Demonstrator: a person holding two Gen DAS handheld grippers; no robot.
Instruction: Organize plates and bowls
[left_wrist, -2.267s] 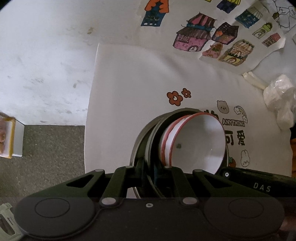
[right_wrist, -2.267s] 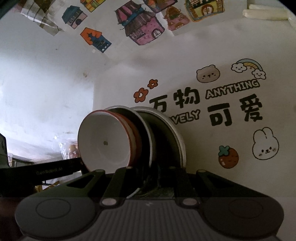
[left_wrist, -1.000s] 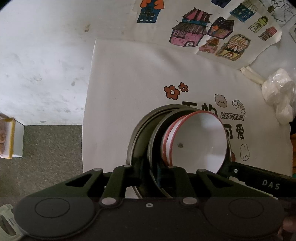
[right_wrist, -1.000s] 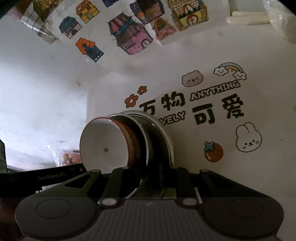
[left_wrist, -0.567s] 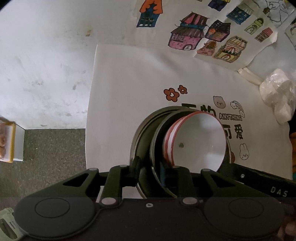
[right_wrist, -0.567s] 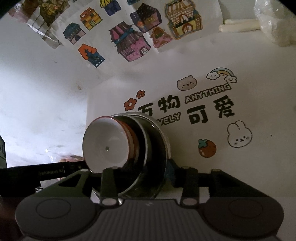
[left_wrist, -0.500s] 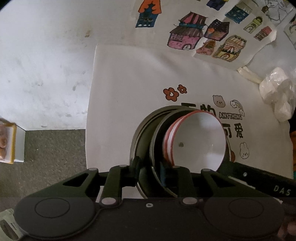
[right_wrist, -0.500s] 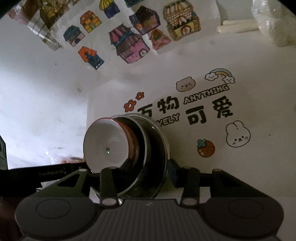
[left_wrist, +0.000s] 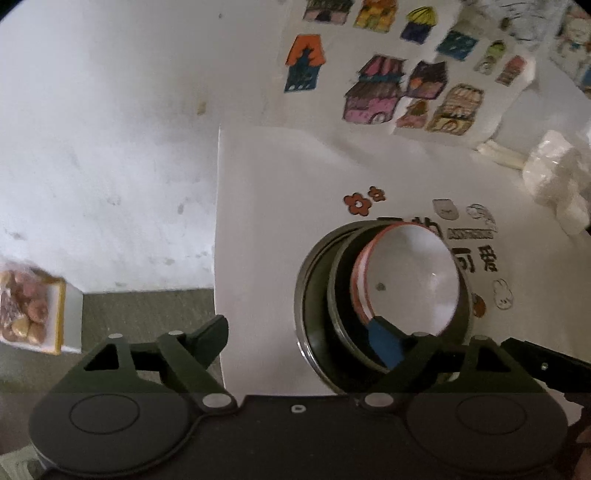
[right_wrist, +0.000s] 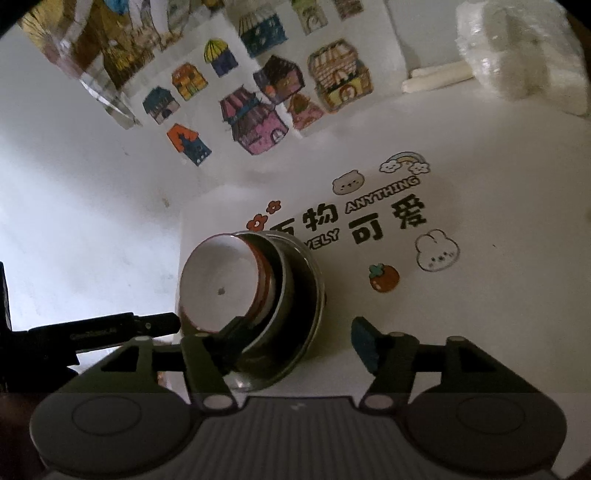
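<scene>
A stack of dishes sits on the white printed mat (left_wrist: 280, 192): a white bowl with a red rim (left_wrist: 410, 280) nested in two dark metal plates (left_wrist: 317, 295). In the left wrist view my left gripper (left_wrist: 301, 334) hangs just above the stack's near edge. Its jaws are opening, and its blue-padded finger (left_wrist: 384, 341) lies in front of the rim without pressing. In the right wrist view the white bowl (right_wrist: 218, 280) and metal plates (right_wrist: 303, 295) lie ahead. My right gripper (right_wrist: 297, 338) has its jaws opening too, astride the near rim, gripping nothing.
A sheet of coloured house drawings (left_wrist: 388, 85) lies beyond the mat, with a white stick (left_wrist: 498, 155) and a crumpled plastic bag (left_wrist: 554, 184) at the far right. Left of the mat the table ends above grey floor (left_wrist: 147, 314), where a snack box (left_wrist: 29, 310) sits.
Both grippers were shut on the stack's rims; both have let go, spread wide, and drawn back and up. The stack stays on the mat.
</scene>
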